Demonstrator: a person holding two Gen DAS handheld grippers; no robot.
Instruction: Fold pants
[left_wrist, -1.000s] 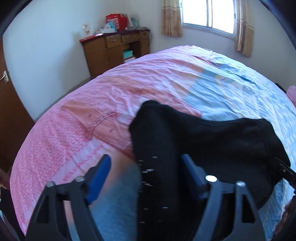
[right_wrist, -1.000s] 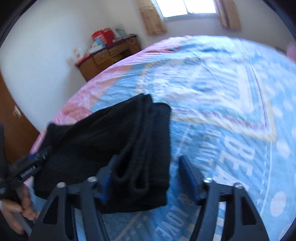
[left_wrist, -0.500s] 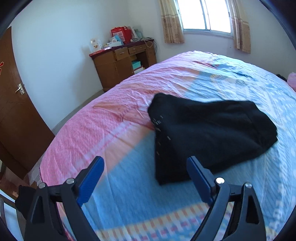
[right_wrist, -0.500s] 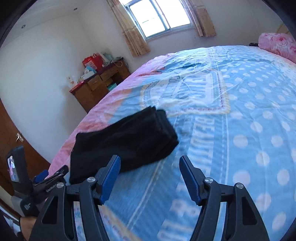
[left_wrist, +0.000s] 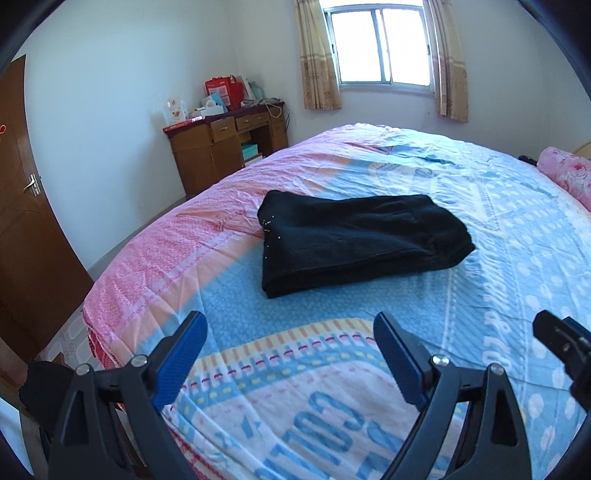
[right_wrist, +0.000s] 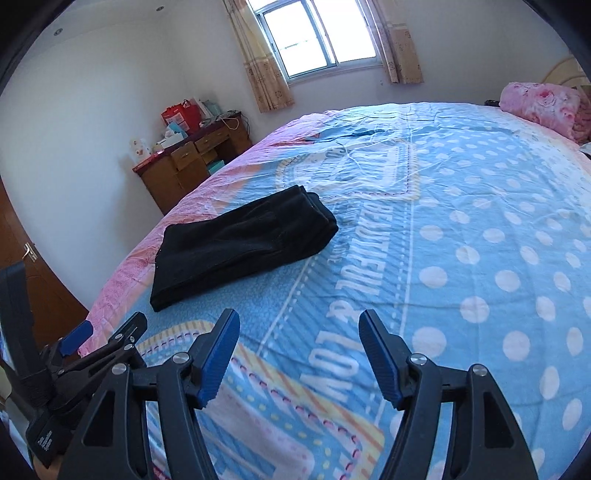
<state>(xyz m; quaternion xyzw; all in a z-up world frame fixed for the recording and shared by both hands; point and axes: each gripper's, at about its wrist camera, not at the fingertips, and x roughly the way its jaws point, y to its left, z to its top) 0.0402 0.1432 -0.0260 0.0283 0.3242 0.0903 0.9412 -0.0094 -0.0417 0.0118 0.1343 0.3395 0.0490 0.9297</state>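
Note:
The black pants (left_wrist: 354, 236) lie folded in a flat rectangular stack on the pink and blue bedspread (left_wrist: 498, 258). They also show in the right wrist view (right_wrist: 240, 243), left of centre. My left gripper (left_wrist: 291, 354) is open and empty, held above the bed well short of the pants. My right gripper (right_wrist: 299, 350) is open and empty too, back from the pants. The left gripper shows at the lower left of the right wrist view (right_wrist: 88, 343).
A wooden desk (left_wrist: 225, 151) with boxes and a red bag stands by the far wall under a curtained window (left_wrist: 380, 48). A brown door (left_wrist: 26, 229) is at the left. A pink pillow (right_wrist: 543, 103) lies at the bed's far right.
Both grippers have let go of the pants and pulled back and up from them. The pants now lie folded alone on the bed.

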